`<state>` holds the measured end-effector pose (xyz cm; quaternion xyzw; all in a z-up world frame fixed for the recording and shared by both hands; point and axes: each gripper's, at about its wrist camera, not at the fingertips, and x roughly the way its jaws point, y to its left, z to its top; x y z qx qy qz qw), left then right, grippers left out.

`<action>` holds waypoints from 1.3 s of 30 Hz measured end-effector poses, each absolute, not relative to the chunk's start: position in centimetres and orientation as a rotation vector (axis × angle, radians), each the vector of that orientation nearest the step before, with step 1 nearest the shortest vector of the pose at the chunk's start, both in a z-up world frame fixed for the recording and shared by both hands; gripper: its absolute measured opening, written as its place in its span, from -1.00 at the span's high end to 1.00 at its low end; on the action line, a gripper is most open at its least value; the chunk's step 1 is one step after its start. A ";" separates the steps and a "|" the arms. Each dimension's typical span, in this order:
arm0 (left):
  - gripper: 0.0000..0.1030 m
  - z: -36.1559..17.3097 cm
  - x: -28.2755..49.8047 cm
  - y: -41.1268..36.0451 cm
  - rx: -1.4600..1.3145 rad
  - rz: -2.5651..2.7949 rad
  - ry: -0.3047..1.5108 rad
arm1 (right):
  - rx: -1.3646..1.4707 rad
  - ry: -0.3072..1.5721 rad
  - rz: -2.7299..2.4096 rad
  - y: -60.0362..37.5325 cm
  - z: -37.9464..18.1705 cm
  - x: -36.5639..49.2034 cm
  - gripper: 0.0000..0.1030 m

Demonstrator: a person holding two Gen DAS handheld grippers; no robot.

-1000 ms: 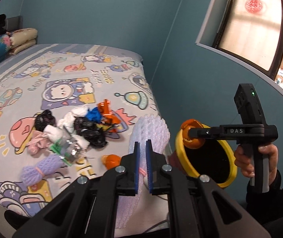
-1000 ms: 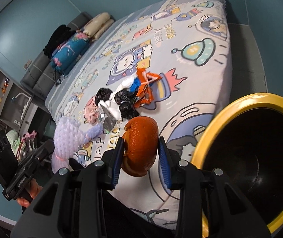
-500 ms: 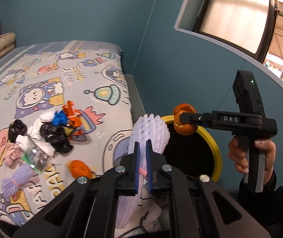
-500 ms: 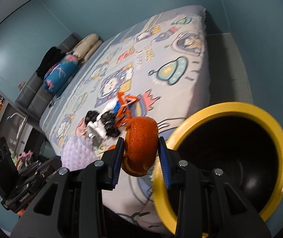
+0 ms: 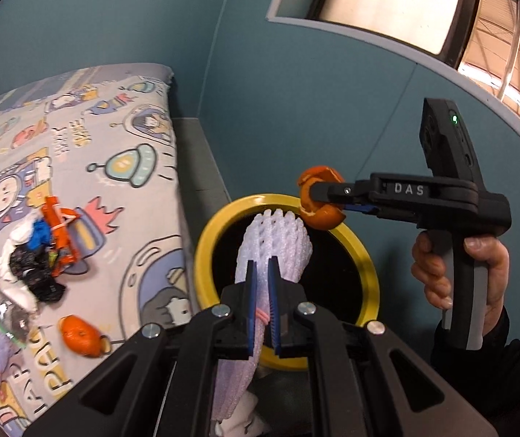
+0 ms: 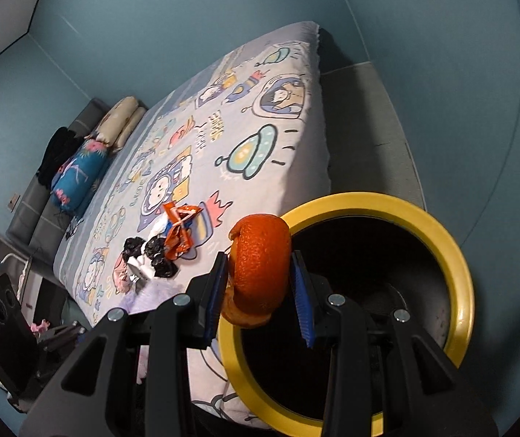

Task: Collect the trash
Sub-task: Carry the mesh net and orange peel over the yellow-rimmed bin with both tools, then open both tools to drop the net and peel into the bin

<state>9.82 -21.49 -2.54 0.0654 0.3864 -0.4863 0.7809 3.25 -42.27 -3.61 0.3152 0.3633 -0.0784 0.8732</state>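
The left gripper [image 5: 262, 300] is clenched on a white foam net [image 5: 276, 244] over the yellow-rimmed bin [image 5: 209, 240], while the right gripper [image 6: 260, 284] grasps an orange peel [image 6: 261, 267] above the bin's rim at about 10 o'clock, beside the bed [image 6: 260, 109].

The left gripper [image 5: 262, 287] points downward, its jaws pinched nearly together on foam netting [image 5: 278, 244]. The right gripper [image 6: 260, 284] is likewise angled downward, jaws partly apart and clamped on orange peel [image 6: 261, 266]. A hand [image 5: 460, 273] in a dark sleeve grips the right gripper's handle at near right.
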 end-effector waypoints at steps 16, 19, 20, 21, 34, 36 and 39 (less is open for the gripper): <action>0.89 -5.1 8.7 -26.0 0.190 -1.094 0.905 | 0.697 0.767 -0.197 -43.8 -4.6 3.0 0.36; 0.88 -5.2 8.7 -26.5 0.197 -1.094 0.913 | 0.710 0.767 -0.197 -44.1 -4.8 3.1 0.33; 0.88 -5.2 8.8 -26.6 0.202 -1.096 0.912 | 0.713 0.765 -0.202 -44.2 -4.9 3.1 0.33; 0.88 -5.2 8.7 -26.8 0.212 -1.093 0.906 | 0.716 0.765 -0.206 -44.3 -5.0 3.1 0.32; -0.25 -4.3 7.8 -25.4 0.164 -1.113 0.856 | 0.756 0.689 -0.255 -46.1 -4.3 1.7 0.10; -0.32 -4.0 7.9 -25.0 0.158 -1.108 0.847 | 0.745 0.676 -0.260 -46.1 -3.9 1.5 0.09; -0.48 -3.6 8.3 -24.2 0.137 -1.084 0.835 | 0.742 0.663 -0.248 -45.8 -3.5 1.5 0.07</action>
